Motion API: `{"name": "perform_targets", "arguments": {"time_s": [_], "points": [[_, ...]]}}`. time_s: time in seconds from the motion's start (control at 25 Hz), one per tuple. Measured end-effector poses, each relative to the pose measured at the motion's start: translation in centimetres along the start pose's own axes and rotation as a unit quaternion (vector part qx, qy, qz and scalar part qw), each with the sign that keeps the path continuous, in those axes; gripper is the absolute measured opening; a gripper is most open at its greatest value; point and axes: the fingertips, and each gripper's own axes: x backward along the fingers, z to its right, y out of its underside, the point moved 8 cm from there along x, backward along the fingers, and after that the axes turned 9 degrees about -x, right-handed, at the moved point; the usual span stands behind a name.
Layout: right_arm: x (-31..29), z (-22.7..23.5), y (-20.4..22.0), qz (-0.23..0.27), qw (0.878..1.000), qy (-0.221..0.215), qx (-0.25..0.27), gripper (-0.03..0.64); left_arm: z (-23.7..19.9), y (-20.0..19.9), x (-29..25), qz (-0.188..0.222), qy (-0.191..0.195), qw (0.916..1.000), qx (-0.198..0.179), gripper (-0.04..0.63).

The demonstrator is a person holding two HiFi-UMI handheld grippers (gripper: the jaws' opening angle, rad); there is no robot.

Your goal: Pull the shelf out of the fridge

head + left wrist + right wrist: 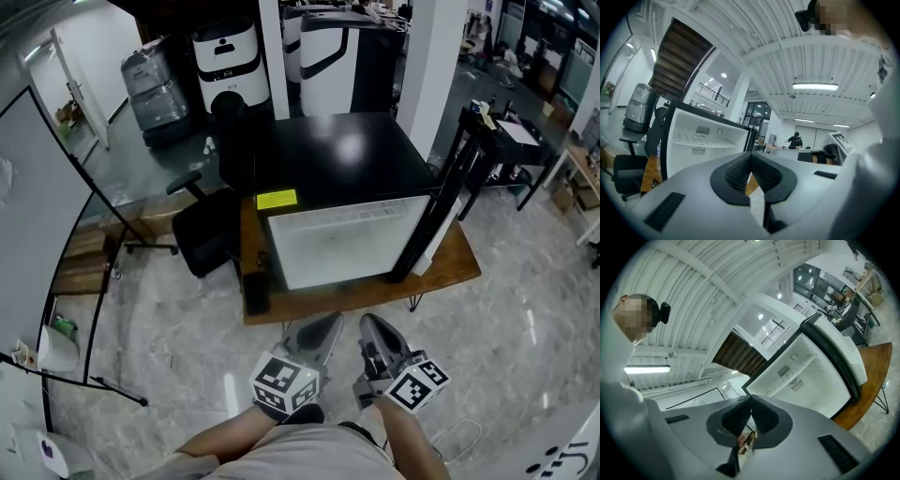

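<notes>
Boxy black fridge (pixel 337 159), white ribbed shelf (pixel 701 139), wood table (pixel 455 267), L gripper (pixel 328 325), R gripper (pixel 372 324), jaws pressed together

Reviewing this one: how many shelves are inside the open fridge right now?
1. A white shelf spans the upper half of the fridge interior, between the two back-wall vents. None shows lower down, though the bottom of the interior is partly hidden.

Evenly bright under ceiling strip lights (pixel 814 86), with fisheye-warped edges.
</notes>
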Motion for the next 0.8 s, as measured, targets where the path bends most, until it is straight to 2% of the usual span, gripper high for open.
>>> {"name": "perform_targets", "arguments": {"time_s": [0.12, 0.2, 0.28, 0.36, 0.44, 0.56, 0.8], "points": [[-2.1, 1.2, -0.5, 0.008, 1.0, 0.008, -0.007, 0.021, -2.3, -0.1, -1.6, -0.003, 0.004, 1.0, -0.007, 0.006], [-3.2, 2.2, -1.1, 0.016, 1.0, 0.014, -0.018, 0.021, -3.5, -0.1, -2.7, -0.003, 0.006, 1.0, 0.003, 0.006], [-4.2, 3.3, -2.0, 0.025, 0.999, 0.014, -0.034, 0.023, -4.6, 0.2, -3.8, 0.002, 0.008, 0.9993, 0.036, 0.006], [-5.3, 4.6, -3.1, 0.037, 0.997, 0.01, -0.06, 0.023, -5.9, 0.7, -5.0, 0.011, 0.01, 0.9957, 0.091, 0.006], [-6.4, 6.2, -4.0, 0.048, 0.994, 0.004, -0.098, 0.023, -7.2, 1.3, -6.2, 0.024, 0.009, 0.9876, 0.155, 0.006], [-8.0, 8.9, -5.0, 0.056, 0.987, -0.006, -0.151, 0.025, -9.0, 2.5, -8.0, 0.046, 0.009, 0.9678, 0.247, 0.008], [-10.7, 14.3, -6.1, 0.051, 0.972, -0.012, -0.229, 0.026, -11.3, 4.6, -10.9, 0.084, -0.028, 0.9357, 0.341, 0.011]]}}
